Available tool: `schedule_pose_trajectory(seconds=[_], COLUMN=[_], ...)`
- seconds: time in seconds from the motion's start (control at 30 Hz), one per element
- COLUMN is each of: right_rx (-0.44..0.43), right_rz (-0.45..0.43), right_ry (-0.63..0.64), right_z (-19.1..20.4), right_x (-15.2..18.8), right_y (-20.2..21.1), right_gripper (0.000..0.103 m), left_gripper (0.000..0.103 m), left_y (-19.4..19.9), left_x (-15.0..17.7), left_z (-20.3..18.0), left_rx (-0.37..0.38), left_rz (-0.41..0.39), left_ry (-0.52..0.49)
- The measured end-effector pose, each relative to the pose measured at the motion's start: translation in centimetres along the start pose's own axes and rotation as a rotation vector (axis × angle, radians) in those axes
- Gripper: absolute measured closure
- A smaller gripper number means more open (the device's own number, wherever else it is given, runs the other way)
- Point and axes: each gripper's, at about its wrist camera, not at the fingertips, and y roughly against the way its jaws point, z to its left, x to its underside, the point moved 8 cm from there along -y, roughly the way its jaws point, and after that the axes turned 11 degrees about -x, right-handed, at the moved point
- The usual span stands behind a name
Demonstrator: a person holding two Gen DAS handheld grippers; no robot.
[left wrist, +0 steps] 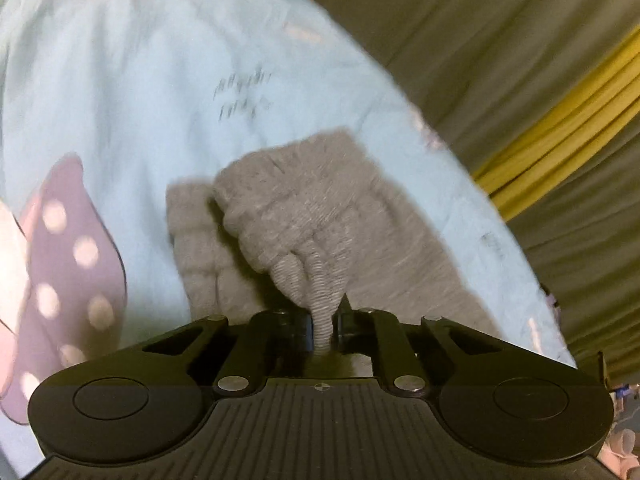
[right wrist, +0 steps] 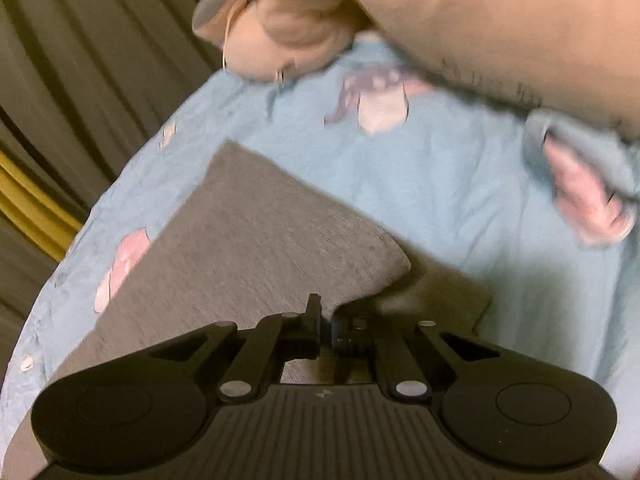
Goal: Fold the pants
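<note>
The grey knit pants (left wrist: pixel 304 216) lie on a light blue bedsheet (left wrist: pixel 160 92). In the left wrist view, my left gripper (left wrist: pixel 322 322) is shut on a bunched, ribbed edge of the pants, which rises crumpled in front of it. In the right wrist view, the pants (right wrist: pixel 248 236) lie flat with a folded layer, its corner near the fingertips. My right gripper (right wrist: pixel 326 326) has its jaws nearly together at the pants' edge; cloth between them is not clearly visible.
The bedsheet (right wrist: pixel 460 200) has pink and purple cartoon prints. Plush toys (right wrist: pixel 288 40) and a beige pillow (right wrist: pixel 500 20) lie at the far side. Olive curtains (left wrist: pixel 500 40) with a yellow band (left wrist: pixel 560 132) hang beside the bed.
</note>
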Motion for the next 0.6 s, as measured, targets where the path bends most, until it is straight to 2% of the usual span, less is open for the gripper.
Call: schedule_pose_trajectory(seconds=[0.07,0.1,0.13,0.2,0.27,0.33,0.4,0.43,0.47,0.5,0.53,0.57,0.6], right_rx=[-0.114,-0.18,-0.197,-0.156,-0.052,0.024,0.033,0.029,0.042,0.071,0.104,0.139,0.152], right_rz=[-0.068,-0.095,-0.104,-0.103,-0.043,0.045,0.041,0.036,0.014,-0.021,-0.052,-0.08,-0.109], right_ry=[-0.087,-0.129,-0.14,-0.098,-0.051,-0.011,0.013,0.006,0.004,0.013,0.03,0.046,0.063], right_z=[0.3,0.2,-0.1,-1.0,-2.5,-3.6,-3.6,-3.4,-3.4,-3.5,-3.7,-3.9,-4.0], right_x=[-1.3,-1.8,-2.0,-1.4,0.1,1.9,1.9,1.6,1.0,0.4,-0.2,-0.7,-1.0], right_y=[2.2,3.2,3.9,4.4,3.1,0.8,0.6,0.9,1.5,2.3,3.0,3.9,4.8], right_gripper=[0.099,0.099,0.099,0.099,0.099,0.099,0.098,0.091,0.082,0.078,0.067,0.058,0.058], left_gripper=[0.092,0.092,0.091,0.091,0.086,0.081,0.066,0.044,0.024,0.018,0.01,0.008,0.008], left_y=[2.4,3.1,3.4,2.8,0.6,-0.1,0.8,1.4,2.3,3.7,4.8,6.3,7.3], left_x=[-0.8,-1.1,-1.1,-0.2,1.5,2.3,2.2,2.3,2.1,1.8,1.9,1.9,2.1], left_z=[-0.2,0.0,0.3,1.9,3.7,4.2,3.0,2.4,2.0,1.6,2.0,1.5,0.8], left_rx=[0.094,0.106,0.094,0.024,-0.05,-0.079,-0.107,-0.126,-0.177,-0.266,-0.317,-0.349,-0.366], left_rz=[-0.036,-0.046,-0.054,-0.039,0.039,0.04,0.006,-0.002,-0.032,-0.098,-0.155,-0.223,-0.265], left_ry=[0.048,0.051,0.031,0.001,0.027,0.033,0.001,-0.025,-0.057,-0.094,-0.119,-0.153,-0.173])
